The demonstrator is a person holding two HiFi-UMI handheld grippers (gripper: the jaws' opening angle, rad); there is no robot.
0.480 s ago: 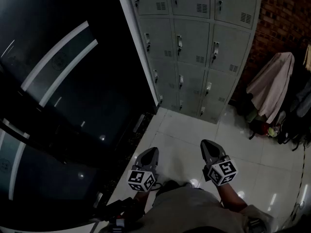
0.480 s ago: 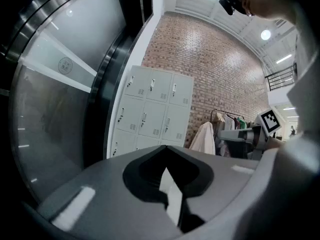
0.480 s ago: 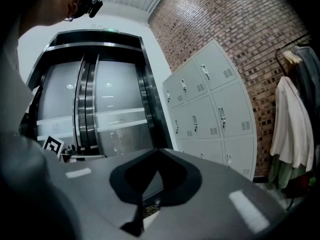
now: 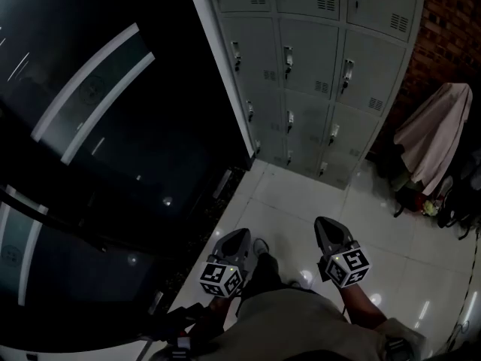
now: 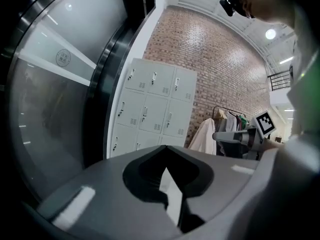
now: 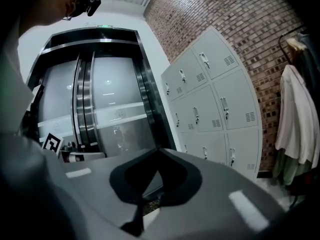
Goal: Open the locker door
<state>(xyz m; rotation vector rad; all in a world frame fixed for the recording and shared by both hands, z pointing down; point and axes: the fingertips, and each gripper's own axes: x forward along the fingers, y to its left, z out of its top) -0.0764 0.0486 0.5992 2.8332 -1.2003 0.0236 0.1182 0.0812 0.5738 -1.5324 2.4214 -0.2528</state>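
Note:
A grey bank of lockers (image 4: pixel 316 74) stands against the brick wall some way ahead, every door shut, each with a small handle. The same lockers (image 5: pixel 150 111) show in the left gripper view and the lockers (image 6: pixel 215 104) in the right gripper view, still far off. My left gripper (image 4: pixel 239 235) is held low at waist height, jaws together and empty. My right gripper (image 4: pixel 325 226) is beside it, also shut with nothing in it. Both point toward the lockers over the tiled floor.
A dark glass door with pale stripes (image 4: pixel 98 126) fills the left. A coat rack with a pale garment (image 4: pixel 437 138) and bags stands at the right by the brick wall (image 4: pixel 451 28). The white tiled floor (image 4: pixel 285 201) runs from my feet to the lockers.
The lockers and coat rack have shifted right and slightly down in the head view as I move forward. Both grippers keep their pose, shut.

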